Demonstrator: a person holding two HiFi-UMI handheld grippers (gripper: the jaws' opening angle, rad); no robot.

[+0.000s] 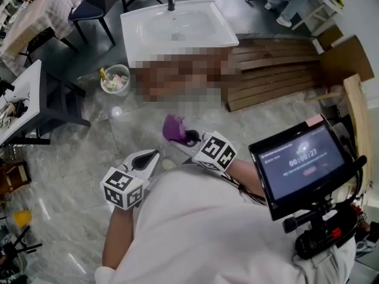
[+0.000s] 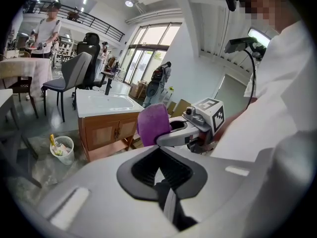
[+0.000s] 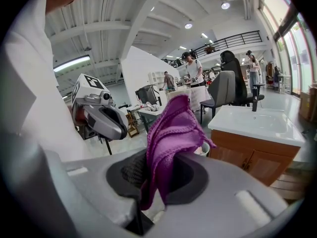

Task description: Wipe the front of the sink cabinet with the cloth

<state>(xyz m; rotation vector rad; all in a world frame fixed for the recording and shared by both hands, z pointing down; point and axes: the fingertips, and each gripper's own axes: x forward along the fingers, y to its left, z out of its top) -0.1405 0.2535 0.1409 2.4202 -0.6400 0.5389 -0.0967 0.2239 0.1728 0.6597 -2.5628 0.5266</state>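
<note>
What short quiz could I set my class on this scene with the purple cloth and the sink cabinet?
1. True or false: the left claw holds the purple cloth.
2. Where does the waste bin stand? A: beside the sink cabinet; B: in the basin; C: on a chair.
3. Fill in: the cloth is clamped in the ___ claw, well away from the cabinet.

Key:
1. False: the left claw is shut and empty.
2. A.
3. Right: the right claw is shut on the cloth.
</note>
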